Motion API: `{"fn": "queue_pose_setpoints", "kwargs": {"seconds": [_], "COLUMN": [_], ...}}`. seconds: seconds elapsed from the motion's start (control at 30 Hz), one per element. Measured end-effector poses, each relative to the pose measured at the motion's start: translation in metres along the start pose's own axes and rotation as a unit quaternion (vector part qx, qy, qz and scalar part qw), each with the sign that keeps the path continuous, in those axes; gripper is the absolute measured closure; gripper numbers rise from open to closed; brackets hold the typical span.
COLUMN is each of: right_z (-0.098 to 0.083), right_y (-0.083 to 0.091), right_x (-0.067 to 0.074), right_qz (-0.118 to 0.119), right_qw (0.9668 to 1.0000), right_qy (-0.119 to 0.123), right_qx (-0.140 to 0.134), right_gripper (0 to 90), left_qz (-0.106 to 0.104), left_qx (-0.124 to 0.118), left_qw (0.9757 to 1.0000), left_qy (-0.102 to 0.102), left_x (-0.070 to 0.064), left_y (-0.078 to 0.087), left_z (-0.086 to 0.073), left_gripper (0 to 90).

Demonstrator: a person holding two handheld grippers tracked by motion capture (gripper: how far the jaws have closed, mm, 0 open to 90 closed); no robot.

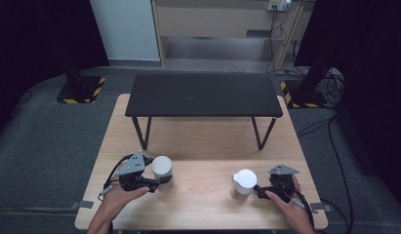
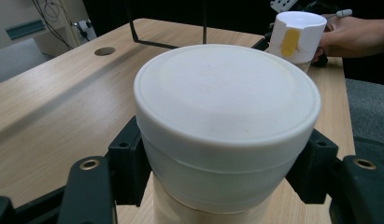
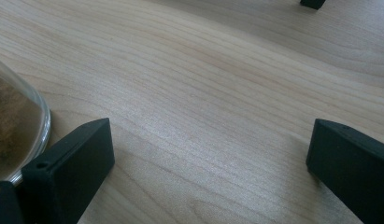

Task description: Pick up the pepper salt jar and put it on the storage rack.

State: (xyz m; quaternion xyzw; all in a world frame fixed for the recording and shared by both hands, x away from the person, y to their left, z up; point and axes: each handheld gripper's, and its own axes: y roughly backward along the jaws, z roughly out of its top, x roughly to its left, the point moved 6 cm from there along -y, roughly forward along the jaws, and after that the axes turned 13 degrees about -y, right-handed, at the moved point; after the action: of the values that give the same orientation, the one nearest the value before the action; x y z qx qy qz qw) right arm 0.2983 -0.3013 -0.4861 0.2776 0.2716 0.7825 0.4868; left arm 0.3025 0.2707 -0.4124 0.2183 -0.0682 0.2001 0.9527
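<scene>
A white-lidded jar [image 1: 162, 167] stands upright on the wooden table [image 1: 203, 204] at the front left. My left gripper [image 1: 157, 181] is shut on it; in the left gripper view both black pads press the sides of the white lid [image 2: 227, 88], with my left gripper [image 2: 222, 170] closed around it. A second white-capped jar [image 1: 244, 181] with a yellow tab [image 2: 290, 41] stands at the front right. My right gripper [image 1: 260, 189] is just right of it, open. In the right gripper view my right gripper [image 3: 208, 140] spans bare wood, and the jar's glass base [image 3: 14, 126] with brown contents lies outside the left jaw.
A low black bench [image 1: 203, 95] stands across the far half of the table, its legs [image 1: 142, 131] on the wood. A round hole [image 2: 104, 51] sits in the tabletop near the left edge. Beyond are grey floor, cables and stand bases.
</scene>
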Motion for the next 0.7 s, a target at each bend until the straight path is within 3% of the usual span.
{"fn": "queue_pose_setpoints", "kwargs": {"seconds": [0.33, 0.5, 0.7], "right_z": [0.0, 0.0, 0.0], "right_y": [0.0, 0.0, 0.0], "right_x": [0.0, 0.0, 0.0], "right_qz": [0.0, 0.0, 0.0], "right_qw": [1.0, 1.0, 1.0], "right_qy": [-0.001, 0.0, 0.0], "right_qx": [0.0, 0.0, 0.0], "right_gripper": [1.5, 1.6, 1.5], "left_qz": [-0.013, -0.019, -0.026], "left_qx": [0.004, 0.017, 0.013], "left_qw": [0.9998, 0.9996, 0.9995], "left_qy": [-0.016, -0.015, -0.01], "left_x": [0.008, 0.012, 0.018], "left_y": [-0.012, -0.018, -0.02], "left_z": [0.019, 0.027, 0.036], "left_gripper": [33.0, 33.0, 33.1]}}
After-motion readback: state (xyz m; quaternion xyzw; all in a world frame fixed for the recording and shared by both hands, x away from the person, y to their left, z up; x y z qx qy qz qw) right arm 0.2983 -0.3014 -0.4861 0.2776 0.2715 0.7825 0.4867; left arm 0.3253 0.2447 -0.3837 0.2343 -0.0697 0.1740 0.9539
